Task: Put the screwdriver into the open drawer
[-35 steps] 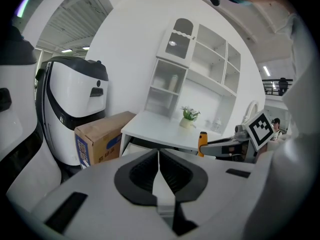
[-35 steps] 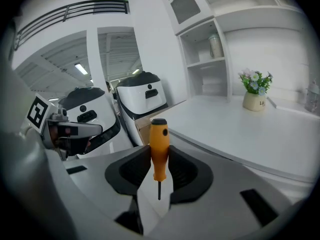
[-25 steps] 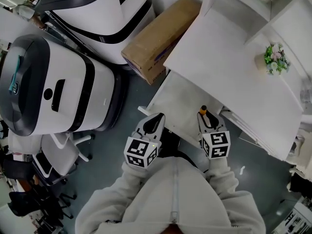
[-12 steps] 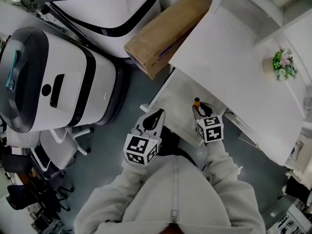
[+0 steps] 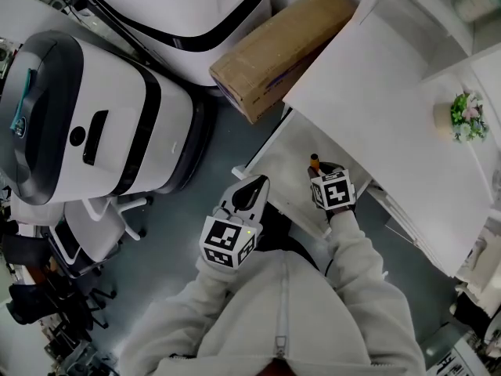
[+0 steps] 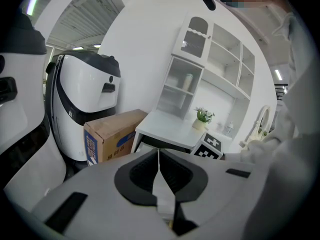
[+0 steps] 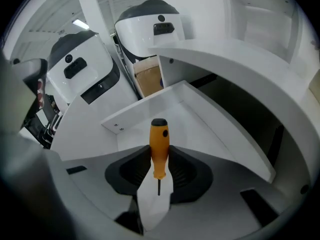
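Note:
An orange-handled screwdriver with a black cap sticks out forward between the jaws of my right gripper, which is shut on it. In the head view the screwdriver and the right gripper hang over the white open drawer under the white desk. The right gripper view looks steeply down into the drawer, and the screwdriver is clear of its floor. My left gripper stays by the drawer's near left corner. Its jaws are shut with nothing between them.
A cardboard box lies on the floor behind the drawer. Two big white and black machines stand at the left, with an office chair below them. A small potted plant sits on the desk beside a shelf unit.
My right gripper has sunk toward the drawer and tipped further down, carrying the screwdriver with it. The left gripper has stayed where it was.

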Motion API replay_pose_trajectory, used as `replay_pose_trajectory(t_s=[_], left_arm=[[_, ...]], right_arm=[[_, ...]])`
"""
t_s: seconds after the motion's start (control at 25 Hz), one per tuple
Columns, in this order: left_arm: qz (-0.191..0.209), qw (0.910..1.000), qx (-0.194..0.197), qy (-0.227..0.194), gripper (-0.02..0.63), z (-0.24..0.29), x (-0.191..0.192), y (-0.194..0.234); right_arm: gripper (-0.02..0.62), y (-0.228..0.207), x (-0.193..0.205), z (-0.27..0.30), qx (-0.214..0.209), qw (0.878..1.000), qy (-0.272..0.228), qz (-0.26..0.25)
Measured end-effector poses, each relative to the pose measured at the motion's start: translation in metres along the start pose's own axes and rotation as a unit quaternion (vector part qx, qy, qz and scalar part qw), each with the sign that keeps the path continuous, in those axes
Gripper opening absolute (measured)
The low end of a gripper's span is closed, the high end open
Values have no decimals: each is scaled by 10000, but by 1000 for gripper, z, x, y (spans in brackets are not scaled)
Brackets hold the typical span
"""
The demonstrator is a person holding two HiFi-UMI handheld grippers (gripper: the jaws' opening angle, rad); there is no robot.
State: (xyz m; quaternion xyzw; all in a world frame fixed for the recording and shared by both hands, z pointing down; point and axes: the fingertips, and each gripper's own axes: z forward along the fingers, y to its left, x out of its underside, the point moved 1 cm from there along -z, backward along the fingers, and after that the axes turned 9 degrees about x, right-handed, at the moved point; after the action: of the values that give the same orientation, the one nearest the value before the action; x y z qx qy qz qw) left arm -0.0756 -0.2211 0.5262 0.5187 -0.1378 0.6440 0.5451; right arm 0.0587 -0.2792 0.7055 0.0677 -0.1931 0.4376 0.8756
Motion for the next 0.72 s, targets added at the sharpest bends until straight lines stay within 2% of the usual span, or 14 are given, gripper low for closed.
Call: replay_pose_trajectory(t_s=[0.32,0.72], left_arm=[[-72,10000,-14,15,25,-1,1,0],[-155,9998,47,109,25,7,1,2]], right_arm=[[123,1,4,29,103,9998,184,36],[123,-1,3,48,232,9994,37,264]])
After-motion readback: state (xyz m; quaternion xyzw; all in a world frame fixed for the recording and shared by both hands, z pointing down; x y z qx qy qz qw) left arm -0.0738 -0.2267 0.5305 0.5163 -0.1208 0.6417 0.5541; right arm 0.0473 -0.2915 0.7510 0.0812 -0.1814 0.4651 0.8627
